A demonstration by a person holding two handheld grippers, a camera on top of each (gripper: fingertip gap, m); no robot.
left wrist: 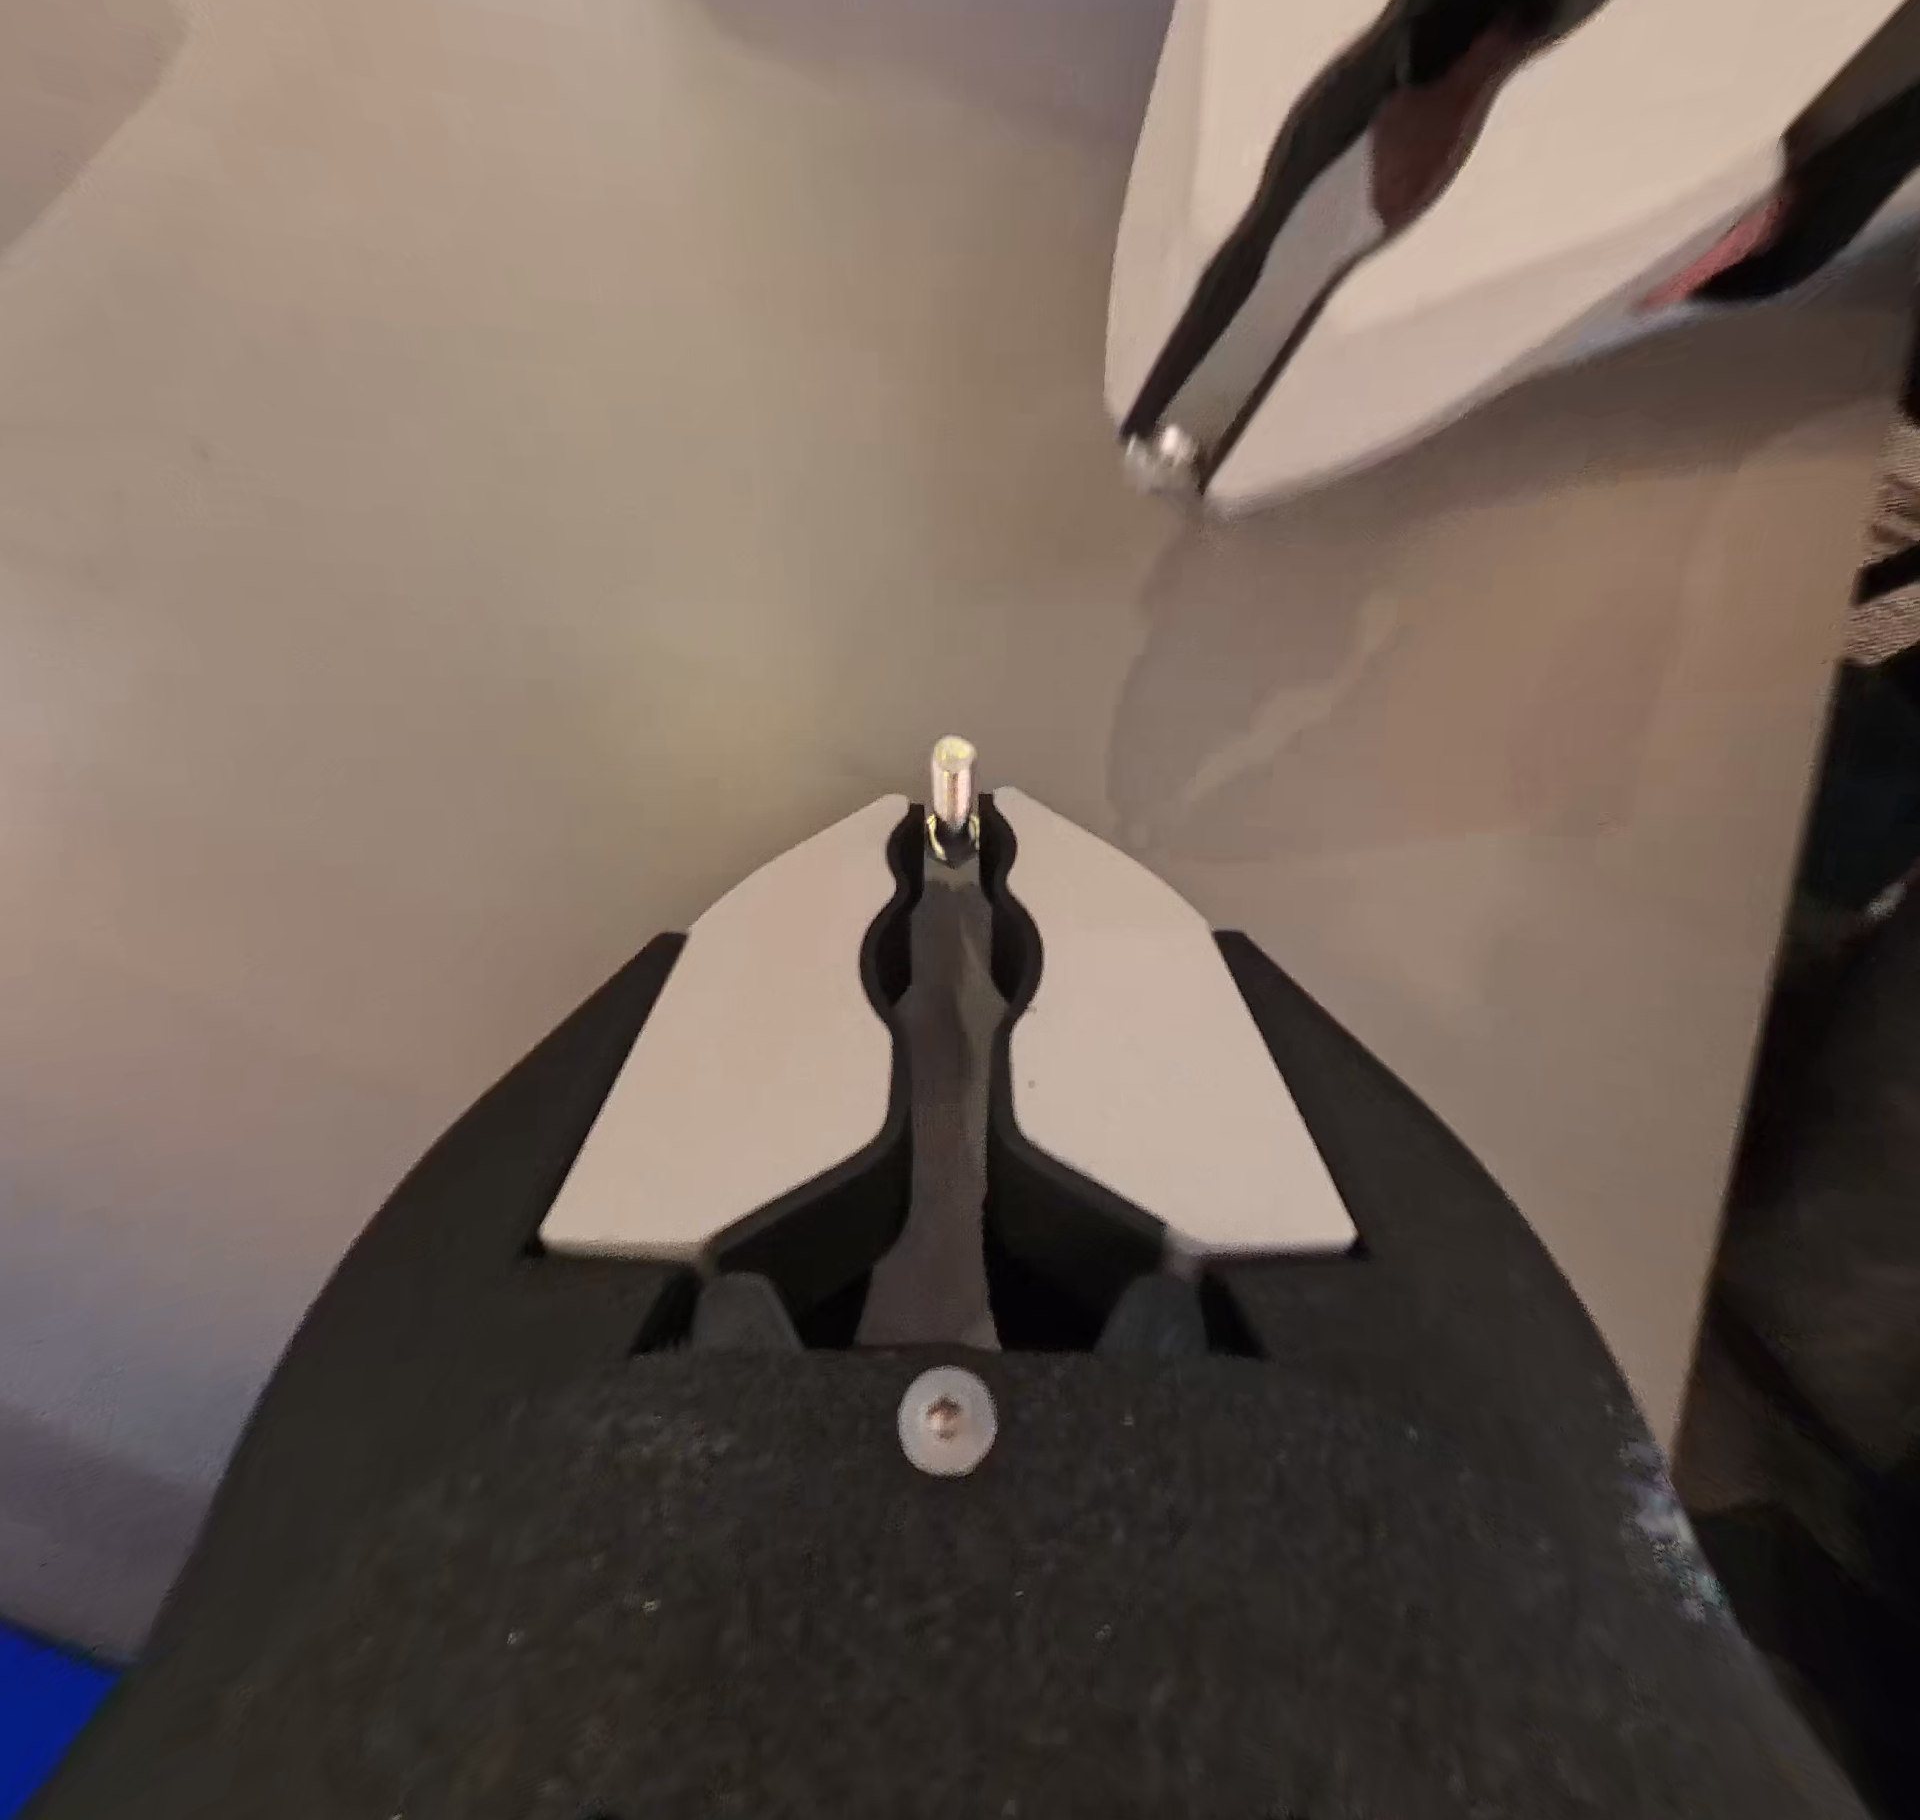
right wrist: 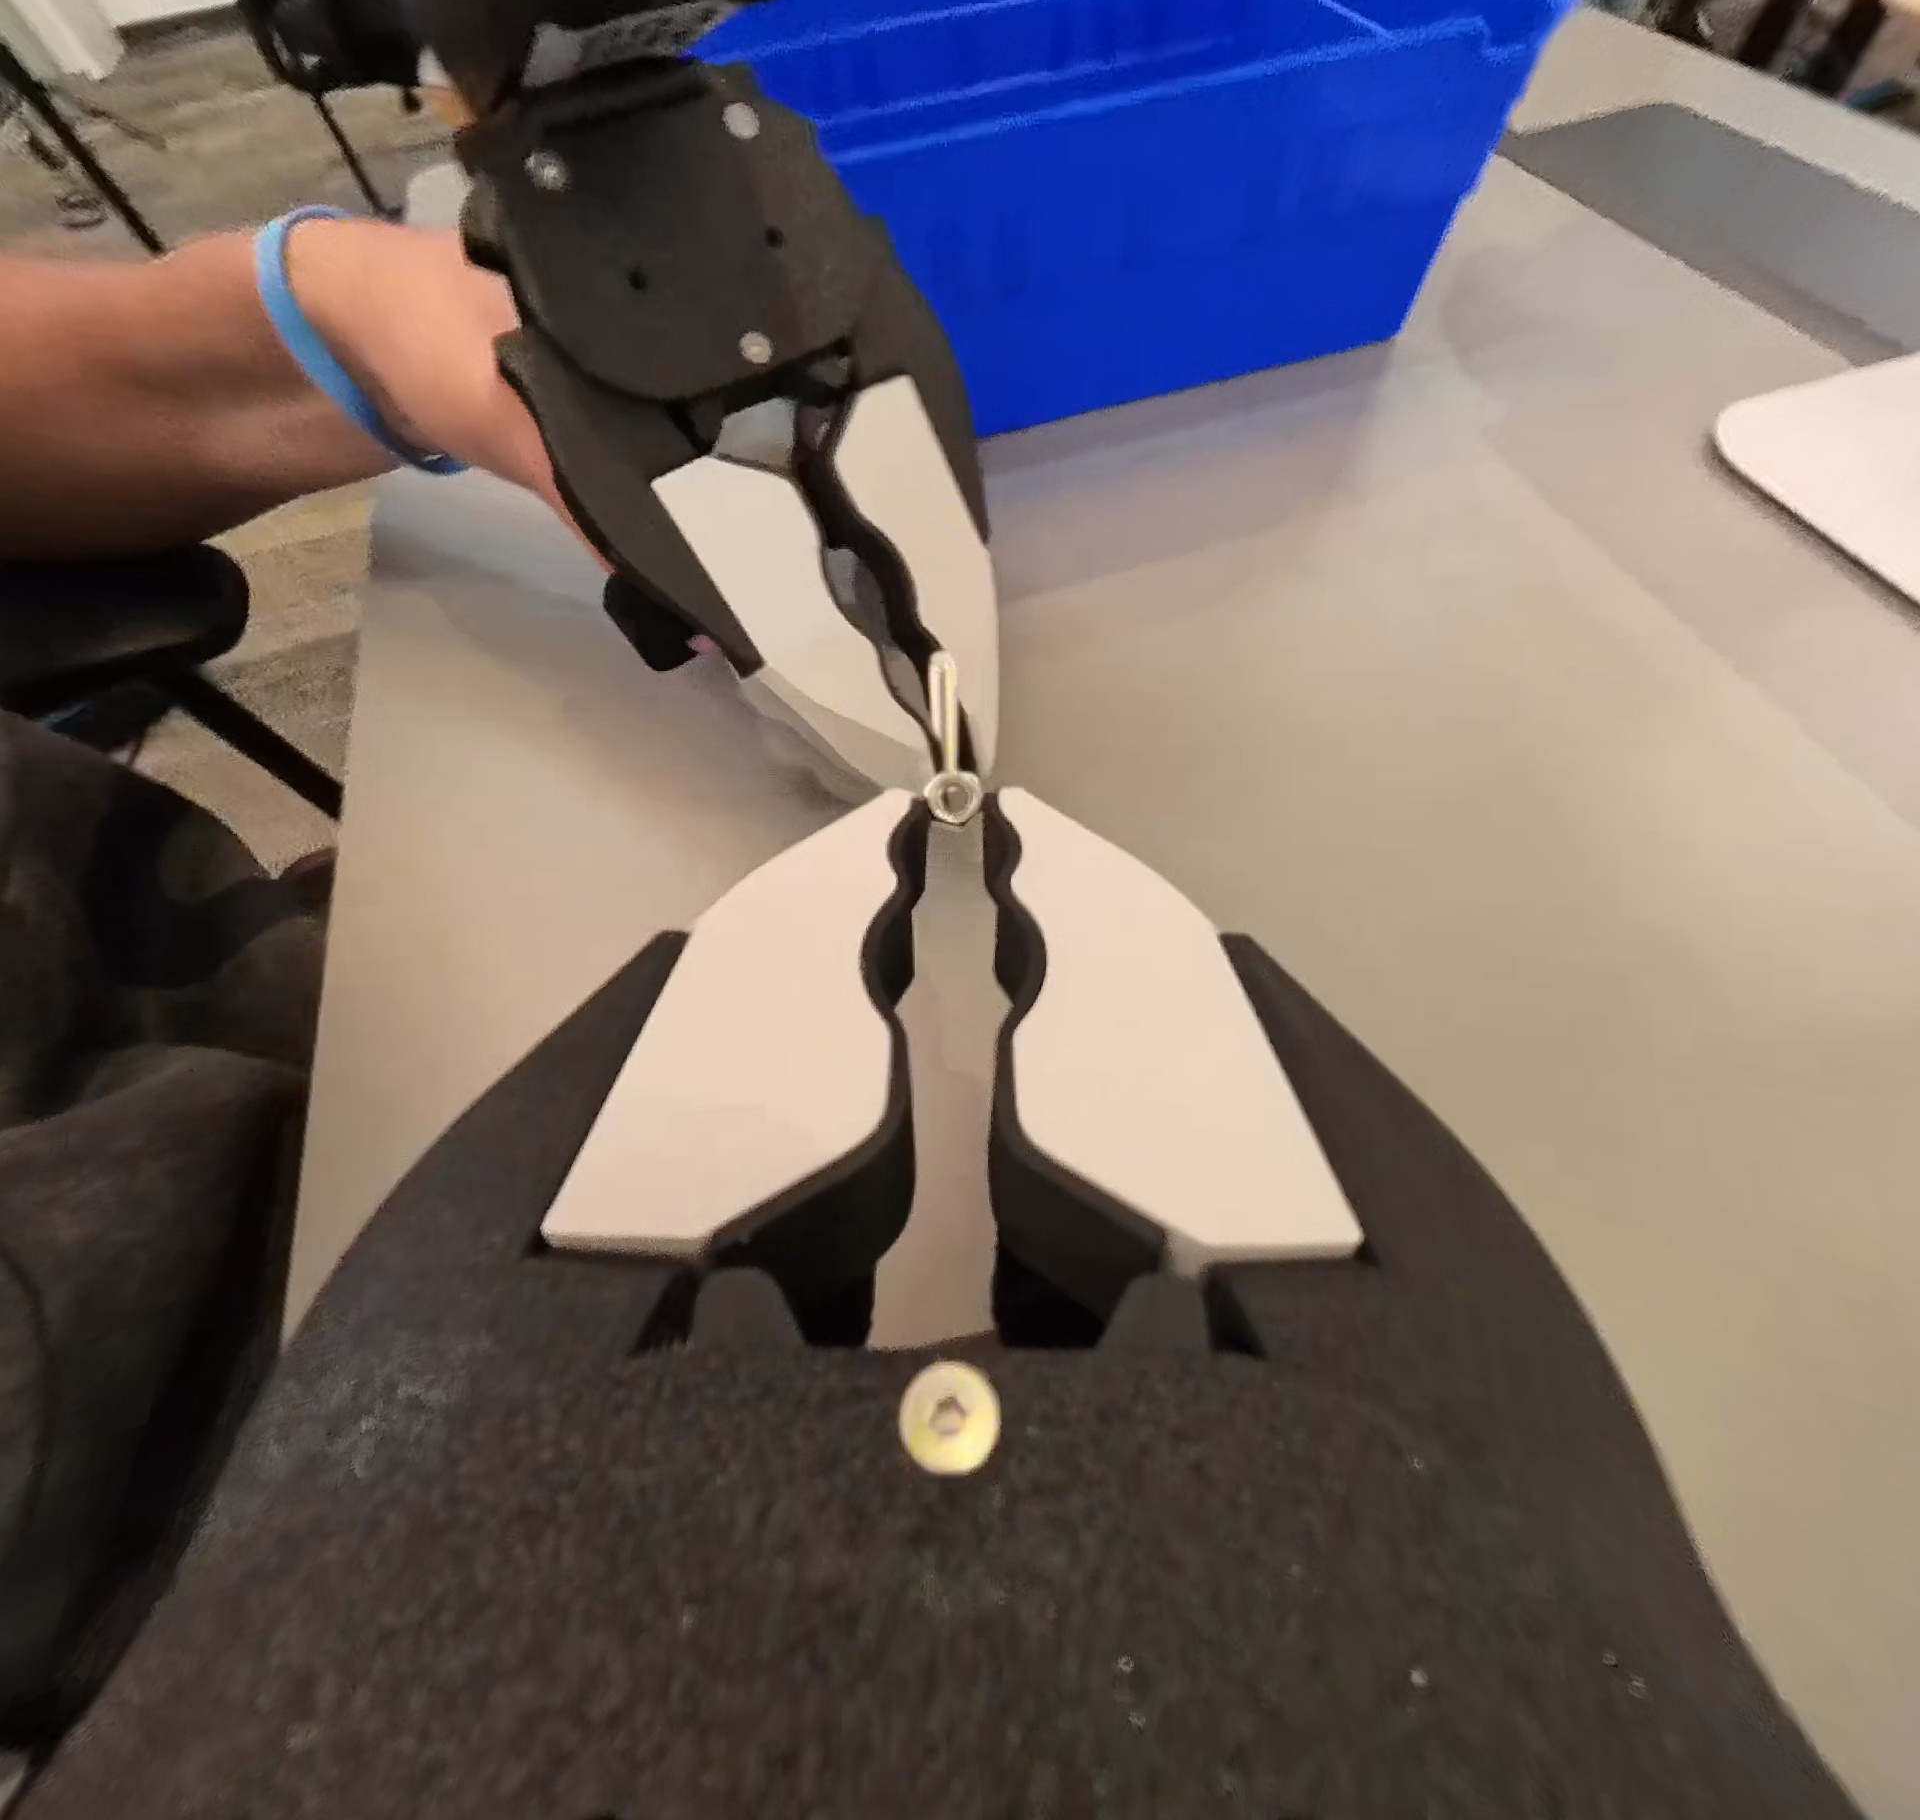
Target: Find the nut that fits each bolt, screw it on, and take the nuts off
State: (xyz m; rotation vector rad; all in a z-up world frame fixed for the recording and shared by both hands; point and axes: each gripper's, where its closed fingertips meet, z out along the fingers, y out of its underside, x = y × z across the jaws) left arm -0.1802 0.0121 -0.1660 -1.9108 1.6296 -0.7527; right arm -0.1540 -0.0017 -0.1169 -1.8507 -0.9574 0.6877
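My left gripper (left wrist: 953,823) is shut on a small silver bolt (left wrist: 952,778) whose end sticks out past the fingertips, above the grey table (left wrist: 468,523). My right gripper (right wrist: 951,816) is shut on a small silver hex nut (right wrist: 949,796) at its tips. In the right wrist view the left gripper (right wrist: 964,744) points toward me with the bolt (right wrist: 942,695) close behind the nut. In the left wrist view the right gripper (left wrist: 1172,469) and its nut (left wrist: 1162,449) are blurred, up and to the right of the bolt, apart from it.
A blue plastic bin (right wrist: 1143,160) stands at the back of the table (right wrist: 1351,731). A white flat object (right wrist: 1829,461) and a dark mat (right wrist: 1714,191) lie at the right. A person's arm with a blue wristband (right wrist: 312,336) holds the left gripper beyond the table's left edge. One gripper's finger ends stand about 6 cm off the other's.
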